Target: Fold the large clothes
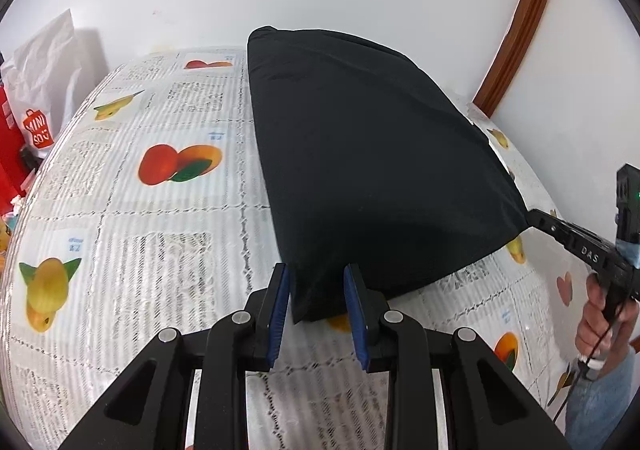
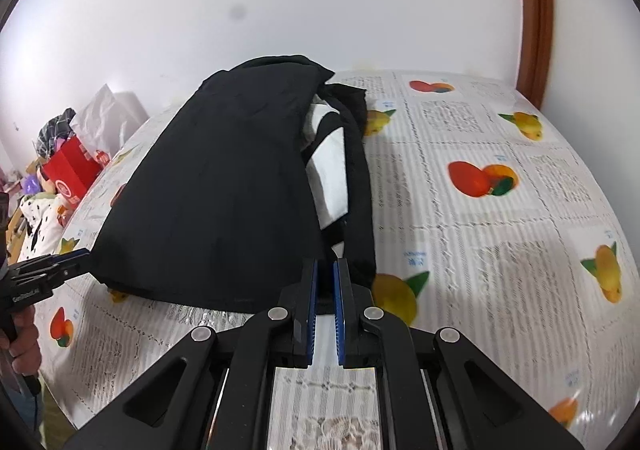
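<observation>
A large black garment (image 1: 360,154) lies folded on the table, lifted slightly at its near edge; the right wrist view shows a white panel (image 2: 330,166) inside the black garment (image 2: 224,186). My left gripper (image 1: 316,270) is open, and the garment's near corner hangs loosely between its blue pads (image 1: 280,306). My right gripper (image 2: 326,266) is shut on the garment's other near corner, with black fabric pinched between its pads. From the left wrist view the right gripper (image 1: 532,218) pulls that corner taut. The left gripper (image 2: 84,256) shows at the cloth's left corner.
A fruit-print tablecloth (image 1: 160,250) covers the table up to a white wall. A white shopping bag (image 1: 40,90) and a red box (image 2: 68,170) with clutter stand beyond the table's left side. A brown door frame (image 1: 520,22) rises at right. A person's hand (image 1: 600,322) holds the right handle.
</observation>
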Demonstrator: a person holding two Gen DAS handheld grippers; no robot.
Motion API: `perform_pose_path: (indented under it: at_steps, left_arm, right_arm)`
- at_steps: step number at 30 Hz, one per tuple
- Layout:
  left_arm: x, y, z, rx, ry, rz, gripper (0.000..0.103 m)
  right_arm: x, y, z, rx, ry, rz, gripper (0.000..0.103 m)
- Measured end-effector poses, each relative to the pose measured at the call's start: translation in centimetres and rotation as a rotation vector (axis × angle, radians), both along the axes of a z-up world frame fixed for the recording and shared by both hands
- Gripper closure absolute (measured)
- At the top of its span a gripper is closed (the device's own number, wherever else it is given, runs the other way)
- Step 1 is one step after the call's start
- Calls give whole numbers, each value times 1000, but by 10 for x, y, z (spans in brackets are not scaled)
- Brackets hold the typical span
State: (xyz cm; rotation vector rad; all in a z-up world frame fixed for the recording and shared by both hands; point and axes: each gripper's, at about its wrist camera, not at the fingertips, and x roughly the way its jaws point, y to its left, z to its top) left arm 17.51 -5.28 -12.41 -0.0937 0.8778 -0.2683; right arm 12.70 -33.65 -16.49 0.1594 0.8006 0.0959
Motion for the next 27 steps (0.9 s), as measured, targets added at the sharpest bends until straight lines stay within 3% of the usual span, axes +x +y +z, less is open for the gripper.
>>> perform_pose_path:
  at_steps: [6,10,15,23,27]
  left_arm:
    - [-2,-5,13,16,-14,36,77]
    - [-16,-4,28,26,-42,63,66]
    - [-41,0,43,35,-75,91,58]
    - [-90,5,69,57,-151,120,43]
    - [-115,7,78,71,-187,139,34]
  right_arm:
    - [-10,7,12,-48,9,-78,94]
    - [-21,17,24,-61,15,-102,87]
    - [-48,29,47,-97,-22,-138,55]
    - [-96,40,73,-129,-44,-203,37]
    - [-122,47,83,-166,-73,-230,20]
